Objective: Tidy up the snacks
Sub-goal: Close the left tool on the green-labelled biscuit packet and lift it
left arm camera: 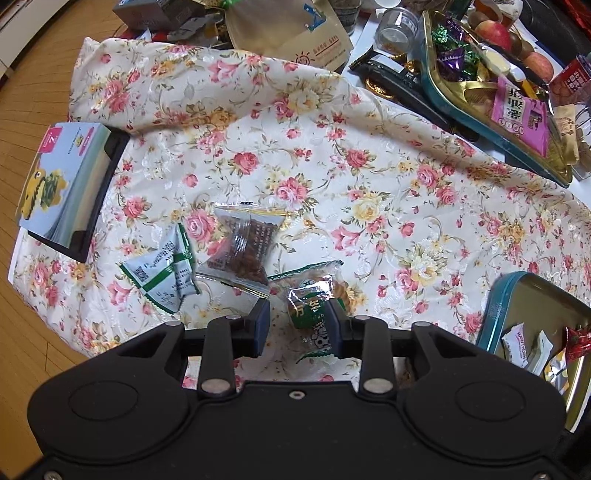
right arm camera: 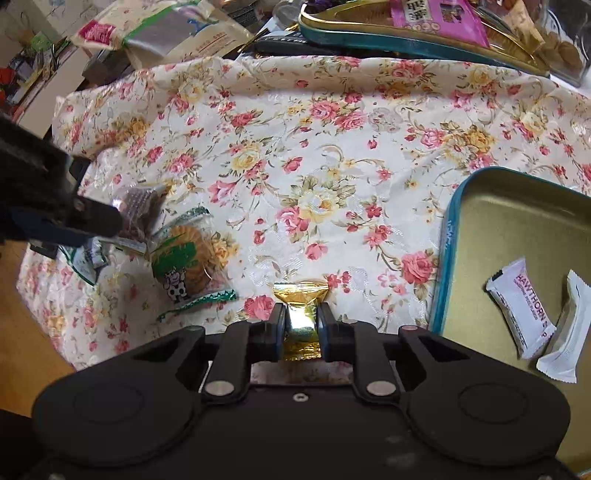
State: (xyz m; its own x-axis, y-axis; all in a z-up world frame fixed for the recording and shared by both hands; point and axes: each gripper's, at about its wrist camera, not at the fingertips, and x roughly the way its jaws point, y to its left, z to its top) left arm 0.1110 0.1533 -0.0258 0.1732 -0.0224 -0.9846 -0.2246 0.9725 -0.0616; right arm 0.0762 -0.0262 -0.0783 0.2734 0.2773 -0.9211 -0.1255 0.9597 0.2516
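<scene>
My left gripper is open, its jaws either side of a green cookie packet lying on the floral cloth; the packet also shows in the right wrist view. A clear packet of brown snack and a green-white packet lie just beyond. My right gripper is shut on a gold-wrapped candy, just left of the teal tin. The tin holds two white packets. The left gripper shows at the left of the right wrist view.
A second teal tray of sweets and a pink packet sit at the back right, with a jar, fruit and paper bags. A booklet on a black box lies at the left edge.
</scene>
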